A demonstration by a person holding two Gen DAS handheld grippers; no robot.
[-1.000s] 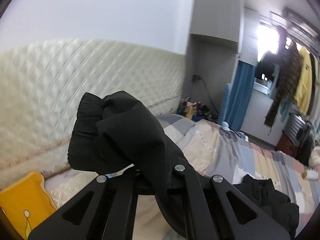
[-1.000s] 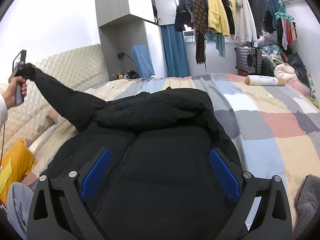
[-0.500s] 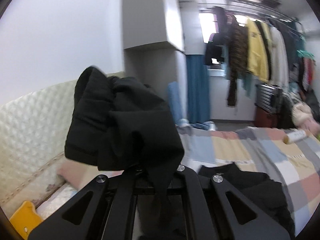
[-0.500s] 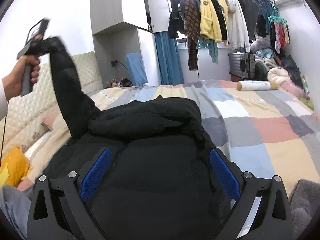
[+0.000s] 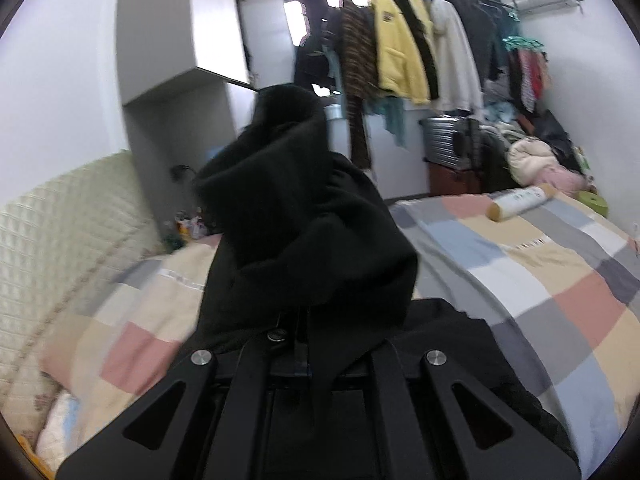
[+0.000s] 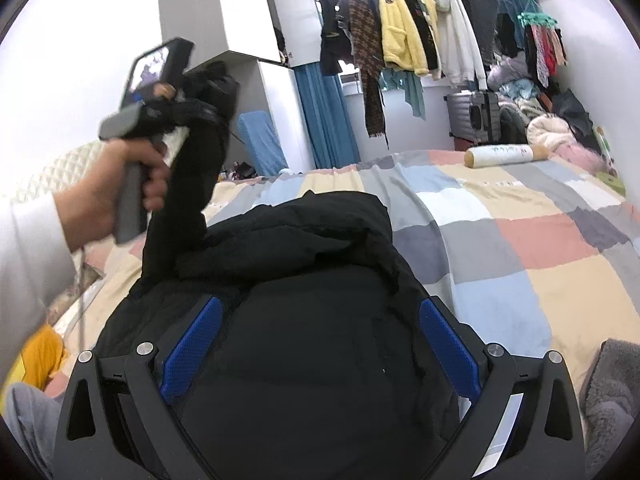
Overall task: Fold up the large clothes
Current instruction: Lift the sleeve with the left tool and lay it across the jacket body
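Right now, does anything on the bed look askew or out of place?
Only the black jacket: its hood is bunched up, and one sleeve is lifted off the bed, clamped in the left claw. The right claw hovers open.

Home bedroom: bed w/ checked quilt (image 6: 520, 236), padded headboard (image 5: 60, 216), clothes rail (image 6: 420, 24).

A black sleeve (image 5: 304, 216) is seen bunched and lifted in front of the lens, its cuff uppermost, and it appears to be clamped between the closed fingers of the left gripper (image 5: 298, 332), though the contact point is hidden by fabric. The rest of the black jacket (image 5: 460, 344) is spread below on the checked bedspread (image 5: 560, 280). A paper-wrapped roll (image 5: 520, 202) is laid farther across the bed. Hanging clothes (image 5: 400, 56) are lined along a rail behind.
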